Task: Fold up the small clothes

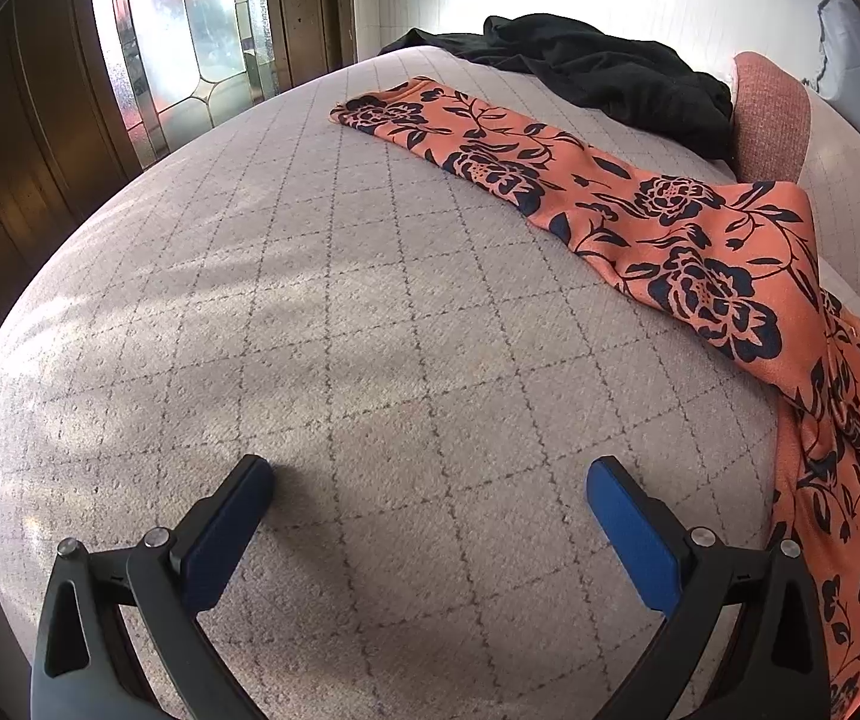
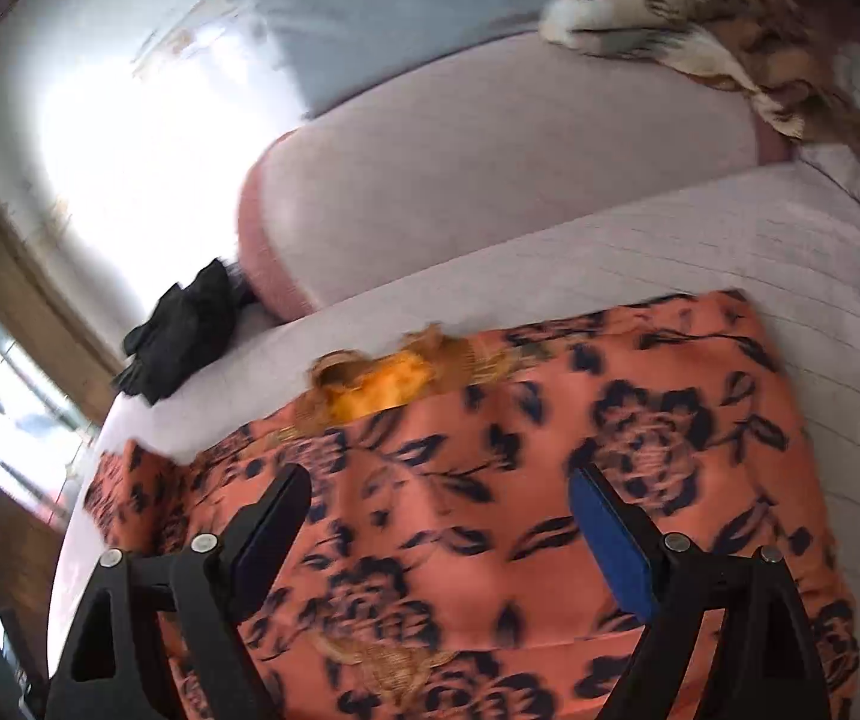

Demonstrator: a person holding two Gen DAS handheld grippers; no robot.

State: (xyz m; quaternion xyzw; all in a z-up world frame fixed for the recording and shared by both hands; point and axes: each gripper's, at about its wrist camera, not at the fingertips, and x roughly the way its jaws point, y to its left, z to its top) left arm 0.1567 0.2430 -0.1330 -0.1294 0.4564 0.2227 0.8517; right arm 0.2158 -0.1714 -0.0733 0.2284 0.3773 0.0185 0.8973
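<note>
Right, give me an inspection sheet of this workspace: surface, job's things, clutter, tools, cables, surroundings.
Surface: quilted grey bed cover with a diamond stitch pattern.
Job's things: orange floral garment spread along the bed, partly folded over, a yellow lining patch showing at its edge.
Clutter: crumpled black garment at the far end; pink cushion; brown patterned blanket.
Tools: left tool open over bare cover, holding nothing; right tool open above the floral garment, nothing gripped.
Cables: nothing seen.
Surroundings: leaded glass window in dark wood panelling; bright white wall behind the bed.
</note>
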